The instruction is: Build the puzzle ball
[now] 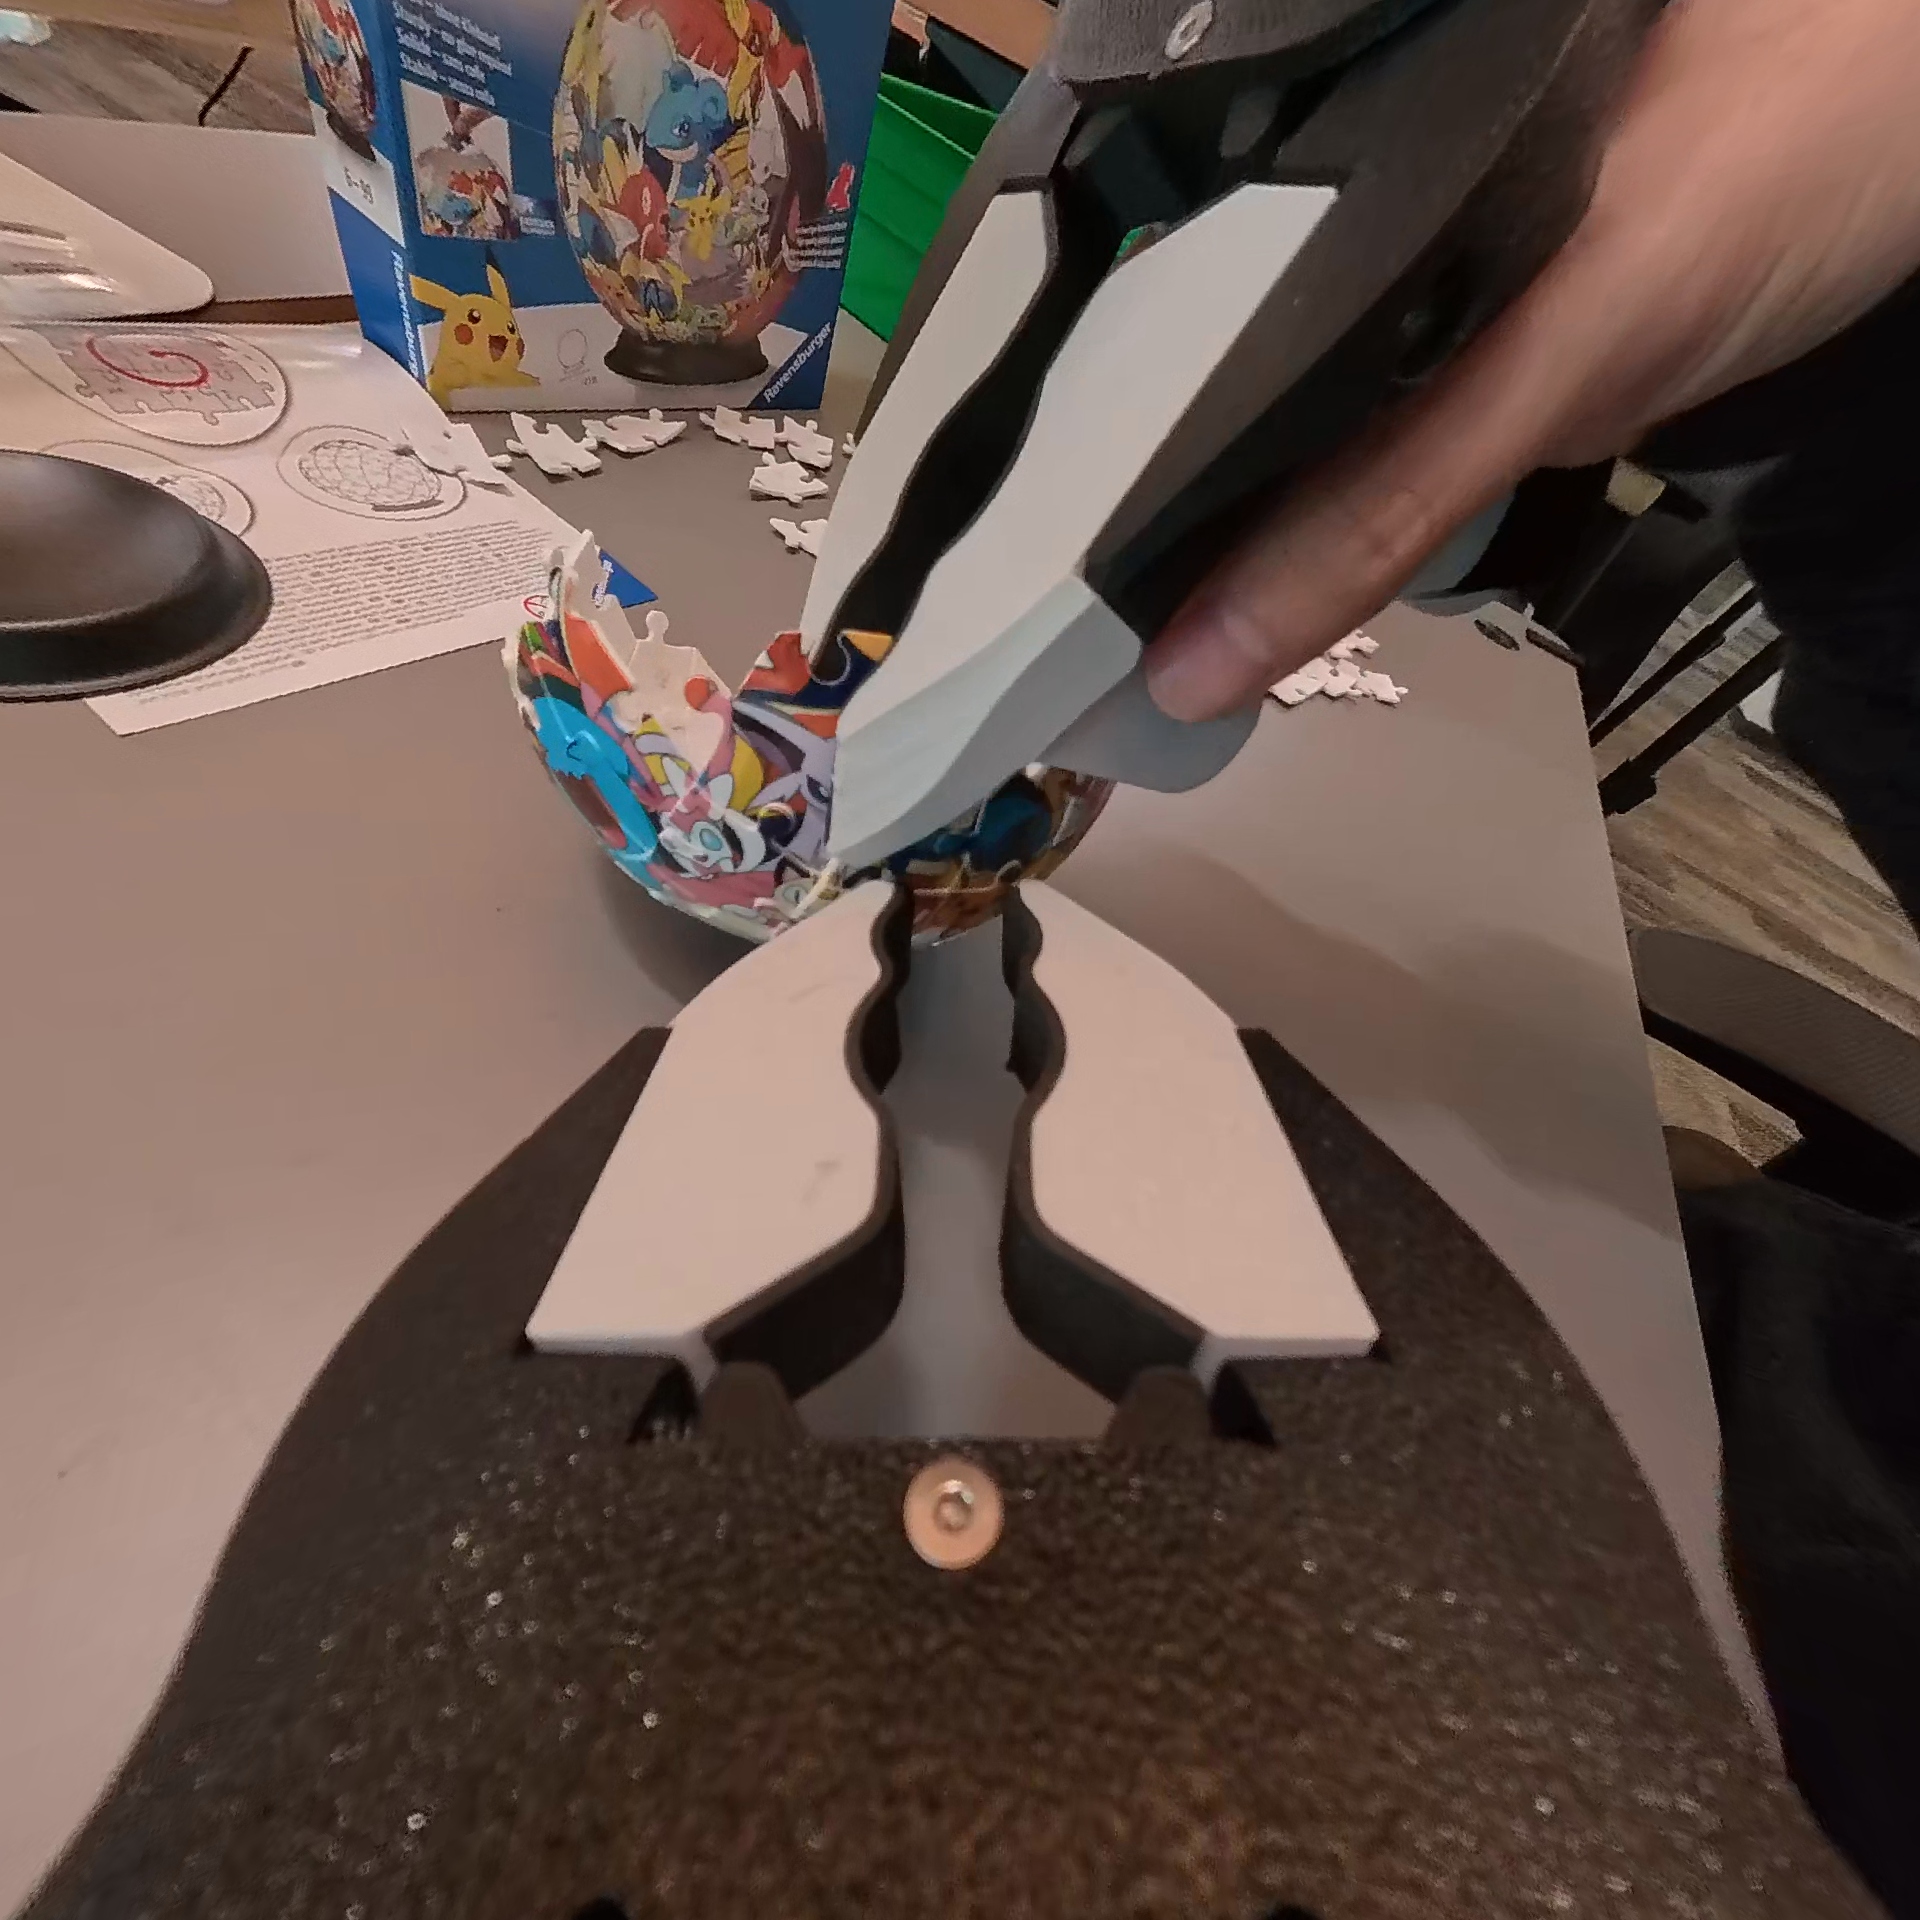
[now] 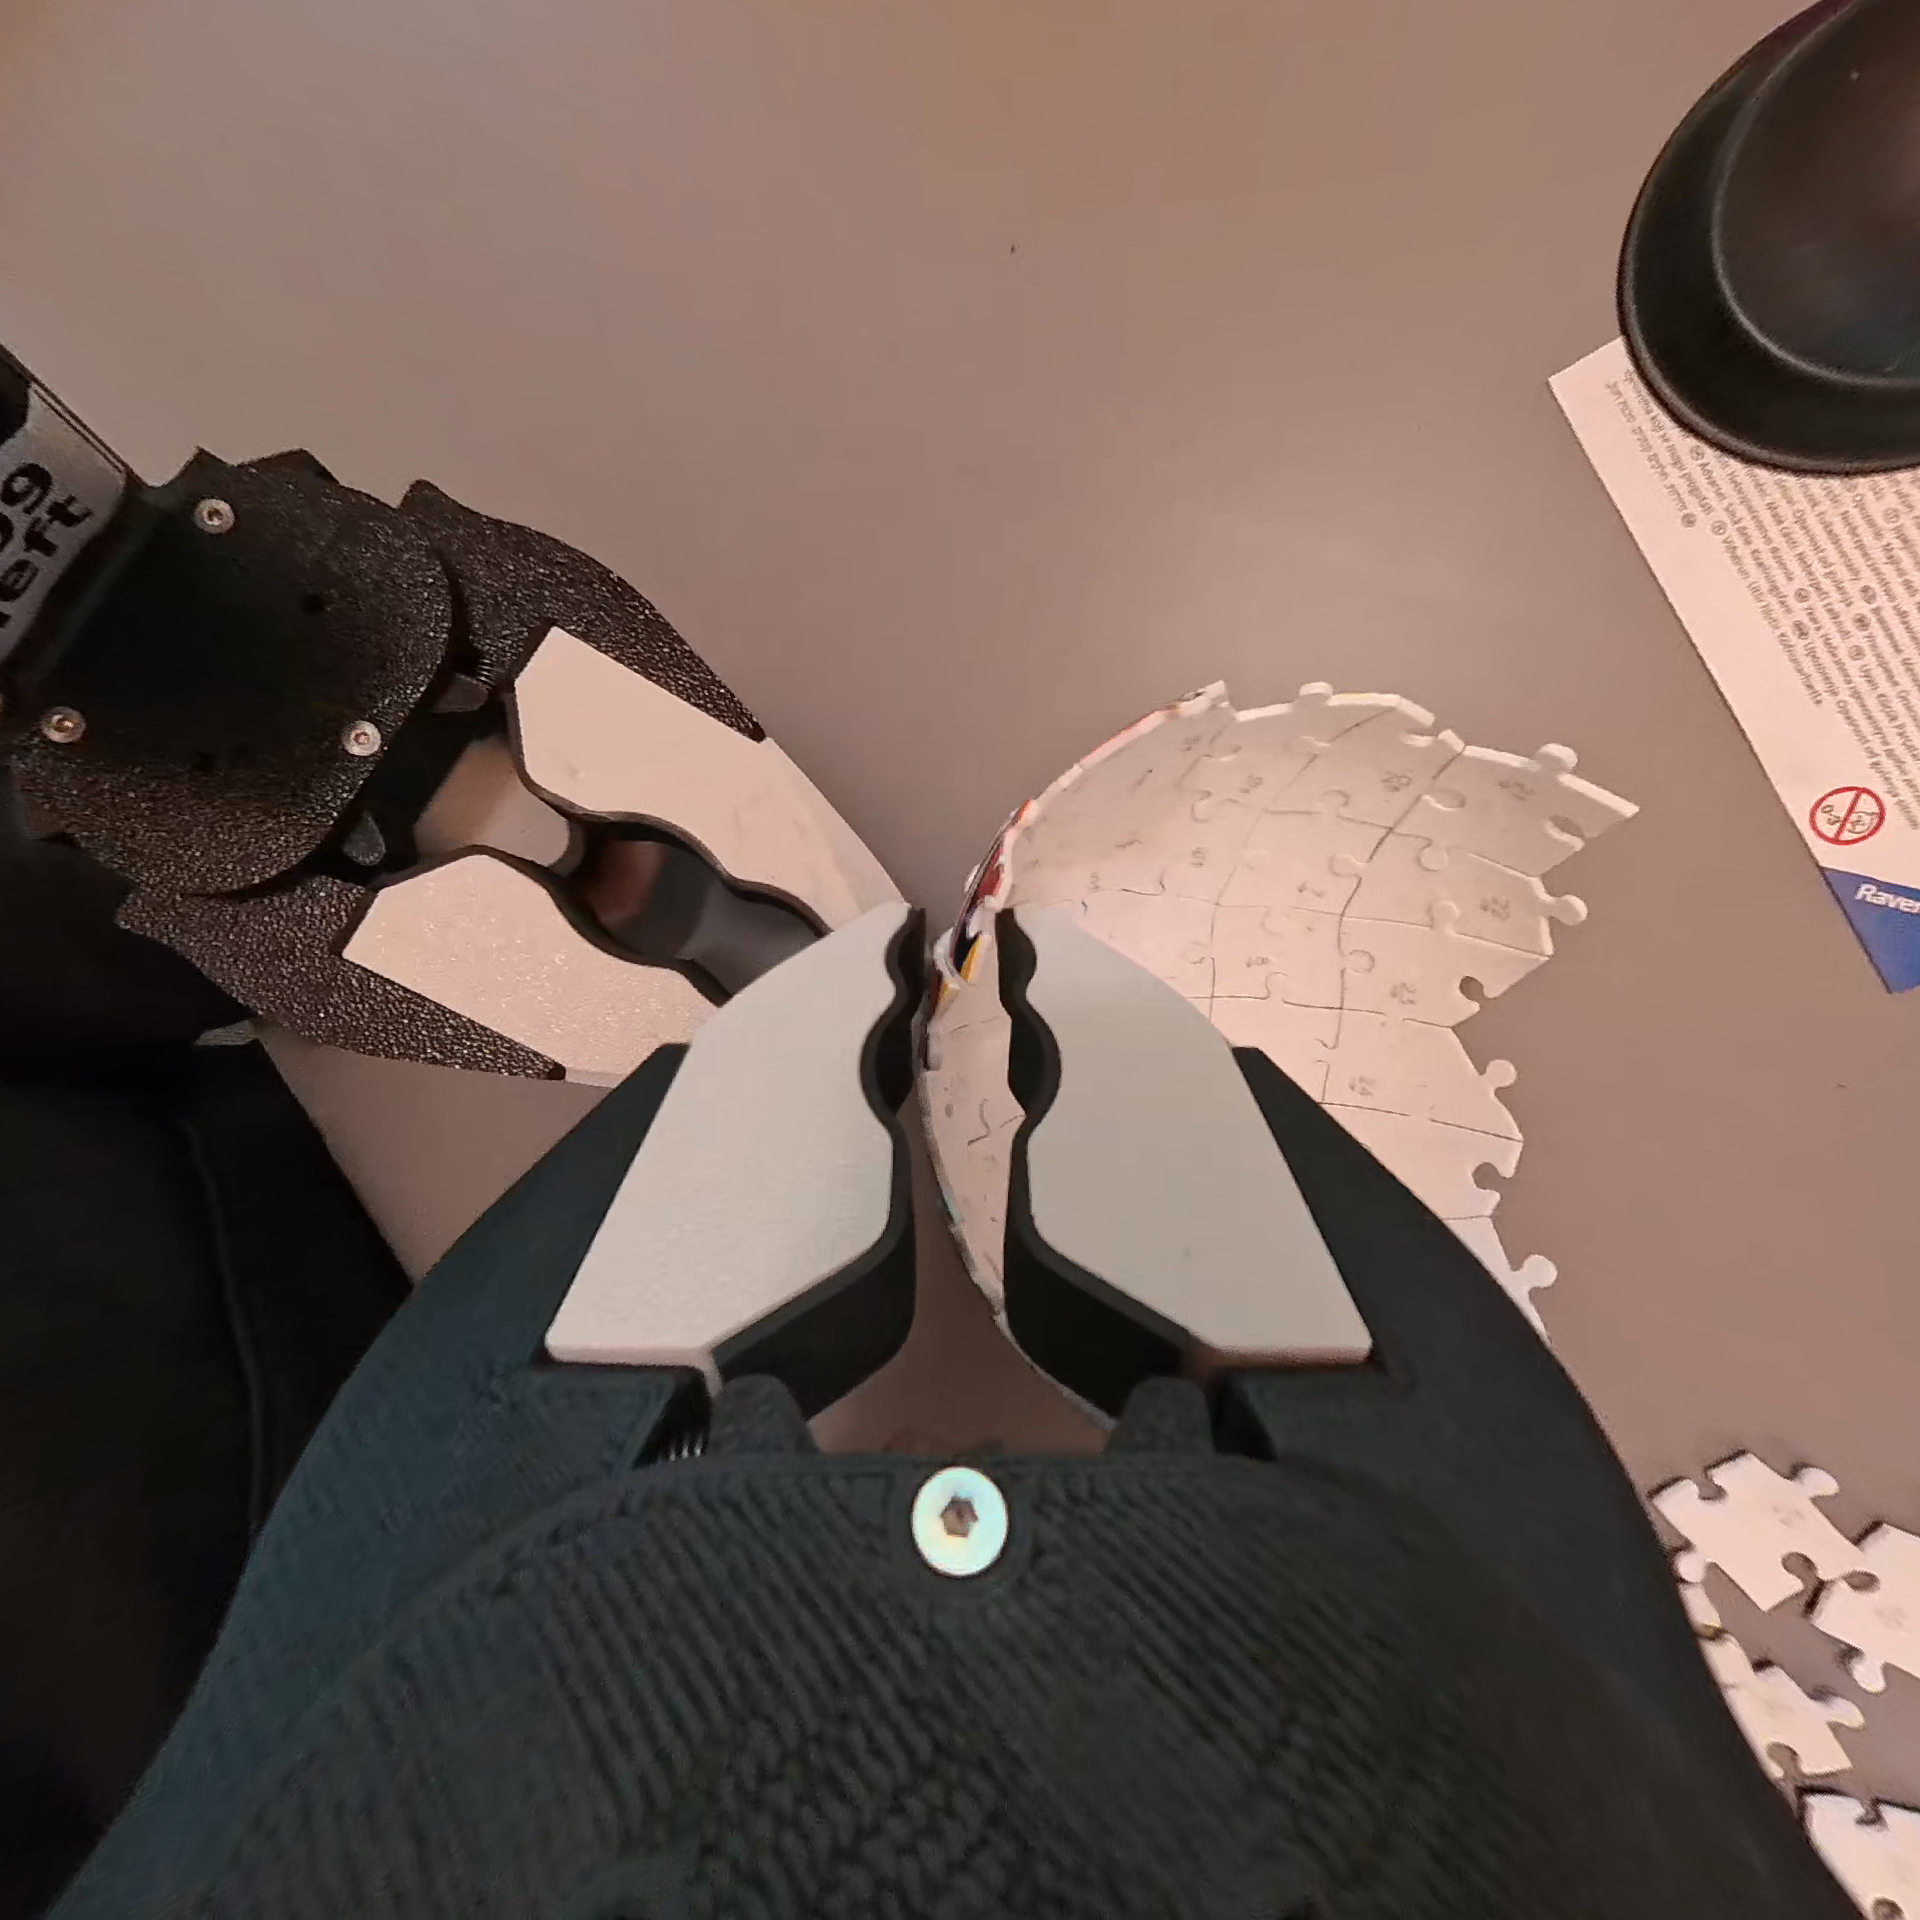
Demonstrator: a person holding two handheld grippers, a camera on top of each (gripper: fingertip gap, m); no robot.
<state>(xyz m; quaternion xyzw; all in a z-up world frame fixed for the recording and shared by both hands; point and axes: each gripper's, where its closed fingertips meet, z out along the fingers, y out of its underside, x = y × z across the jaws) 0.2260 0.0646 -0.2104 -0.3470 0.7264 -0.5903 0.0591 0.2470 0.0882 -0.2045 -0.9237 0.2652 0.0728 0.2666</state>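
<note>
Roughly half built — the puzzle ball (image 2: 1351,935) is an open bowl on the counter (image 1: 260,987); right hand-held gripper (image 2: 961,925) pinches its rim, left hand-held gripper (image 1: 951,914) parted, empty, just before it; loose pieces (image 2: 1787,1621) remain

printed writing on blue box (image 1: 613,197) | leaflet (image 2: 1766,665) | left gripper label (image 2: 42,520)

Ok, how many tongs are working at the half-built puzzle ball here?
2. The right tongs come down from above and straddle the rim of the puzzle ball. The left tongs sit low at its outer side. Nothing suggests a hidden third.
</note>
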